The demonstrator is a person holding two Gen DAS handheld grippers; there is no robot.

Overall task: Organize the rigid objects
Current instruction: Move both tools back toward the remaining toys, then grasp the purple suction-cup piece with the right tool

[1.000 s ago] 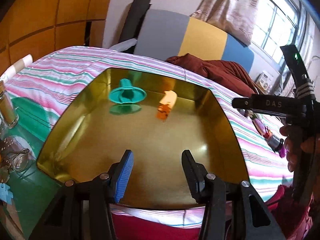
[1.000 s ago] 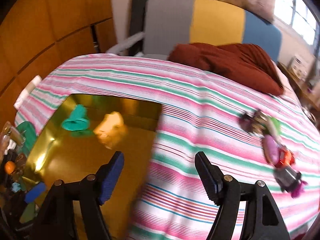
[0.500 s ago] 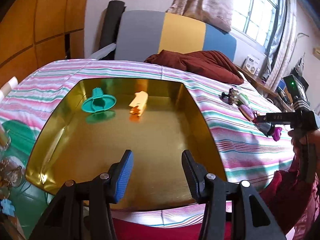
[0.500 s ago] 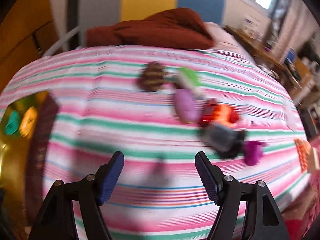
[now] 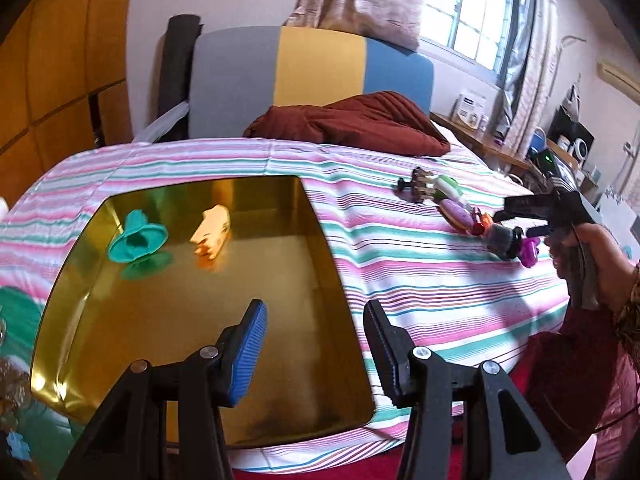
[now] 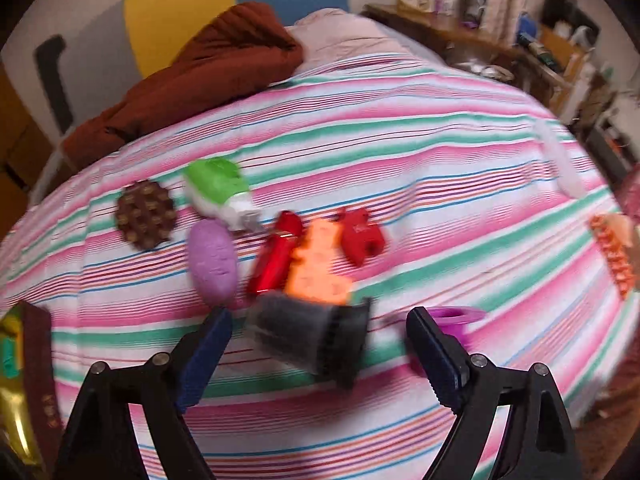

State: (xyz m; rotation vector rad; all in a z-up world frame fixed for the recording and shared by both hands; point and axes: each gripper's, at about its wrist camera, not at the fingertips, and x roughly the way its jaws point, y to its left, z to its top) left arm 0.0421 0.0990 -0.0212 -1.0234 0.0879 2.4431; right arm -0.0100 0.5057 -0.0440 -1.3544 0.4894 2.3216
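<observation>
A gold tray lies on the striped bed and holds a teal piece and a pale orange piece. My left gripper is open and empty above the tray's near right part. My right gripper is open, its fingers either side of a dark grey cup-shaped piece, not closed on it. Beyond it lie an orange figure, red pieces, a purple oval, a green and white piece, a brown waffle disc and a purple ring. The right gripper also shows in the left wrist view.
A maroon blanket lies at the head of the bed before a grey, yellow and blue headboard. An orange ridged item sits at the bed's right edge. A cluttered desk stands beyond the bed.
My right gripper swung from over the tray to the cluster of toys and came down around the dark grey piece. My left gripper stayed over the tray, its view turning right.
</observation>
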